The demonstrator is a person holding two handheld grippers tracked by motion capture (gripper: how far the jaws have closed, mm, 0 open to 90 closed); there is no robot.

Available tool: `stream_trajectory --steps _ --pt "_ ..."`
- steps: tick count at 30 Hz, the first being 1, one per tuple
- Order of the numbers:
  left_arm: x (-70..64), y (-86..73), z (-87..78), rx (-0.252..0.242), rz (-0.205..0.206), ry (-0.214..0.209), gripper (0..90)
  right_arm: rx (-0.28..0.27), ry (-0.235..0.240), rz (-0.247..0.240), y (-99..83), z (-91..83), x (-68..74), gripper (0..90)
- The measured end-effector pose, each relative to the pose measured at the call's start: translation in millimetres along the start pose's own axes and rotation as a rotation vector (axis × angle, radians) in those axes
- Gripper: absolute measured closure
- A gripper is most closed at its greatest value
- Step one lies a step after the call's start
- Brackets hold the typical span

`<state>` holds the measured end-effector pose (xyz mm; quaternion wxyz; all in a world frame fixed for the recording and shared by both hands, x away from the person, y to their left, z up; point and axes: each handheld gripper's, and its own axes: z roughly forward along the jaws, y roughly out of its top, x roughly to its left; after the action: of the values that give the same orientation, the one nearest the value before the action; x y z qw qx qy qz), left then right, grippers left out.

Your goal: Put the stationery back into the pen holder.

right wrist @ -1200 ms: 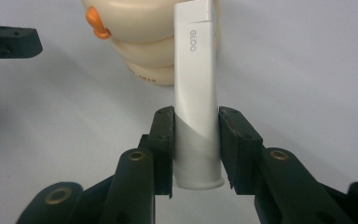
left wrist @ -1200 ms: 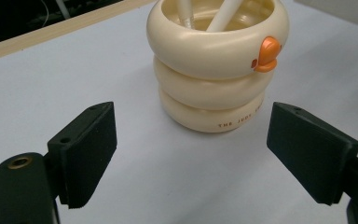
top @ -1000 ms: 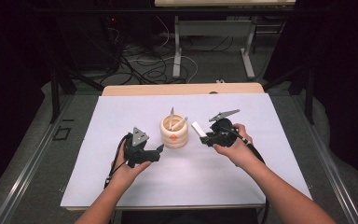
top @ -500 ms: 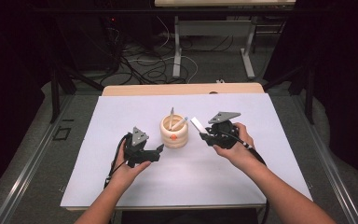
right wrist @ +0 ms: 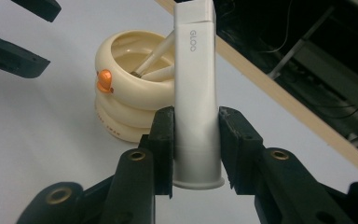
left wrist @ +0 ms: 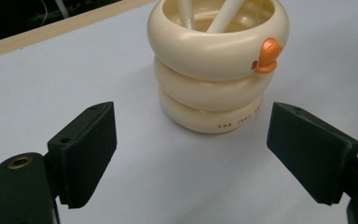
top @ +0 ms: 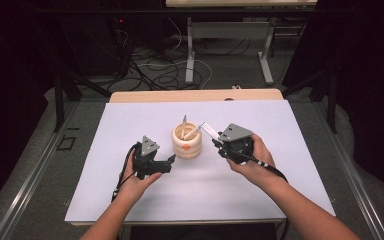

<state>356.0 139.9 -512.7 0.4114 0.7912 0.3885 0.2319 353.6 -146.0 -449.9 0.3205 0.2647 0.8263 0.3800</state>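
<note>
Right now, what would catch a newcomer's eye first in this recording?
The cream ringed holder with an orange knob stands mid-table on the white sheet, two pale sticks leaning inside. The right gripper clamps a white tube marked GLOO just beside it, while the left gripper sits open, facing the holder.

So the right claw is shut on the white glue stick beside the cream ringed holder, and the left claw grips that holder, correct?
Not quite: the left claw is open, its jaws apart short of the cream ringed holder, as the left gripper view shows. The right claw does clamp the white glue stick.
</note>
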Motion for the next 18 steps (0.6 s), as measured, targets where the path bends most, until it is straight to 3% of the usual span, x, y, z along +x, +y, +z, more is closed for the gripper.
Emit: stream_trajectory --steps 5,9,11,18 --pt "0.1 -0.2 0.2 0.001 0.0 0.001 16.3 0.006 -0.063 -0.104 2.5 -1.8 8.8 67.6" --pt "0.4 -0.1 0.0 0.0 0.0 0.001 16.3 -0.002 -0.142 -0.245 4.0 -3.1 17.8 67.6" --pt "0.4 -0.1 0.0 0.001 0.0 0.0 16.3 -0.004 -0.214 -0.335 4.8 -5.0 23.5 67.6" --pt "0.4 -0.1 -0.1 0.0 0.001 0.0 16.3 -0.026 -0.297 -0.486 6.0 -5.8 35.3 67.6"
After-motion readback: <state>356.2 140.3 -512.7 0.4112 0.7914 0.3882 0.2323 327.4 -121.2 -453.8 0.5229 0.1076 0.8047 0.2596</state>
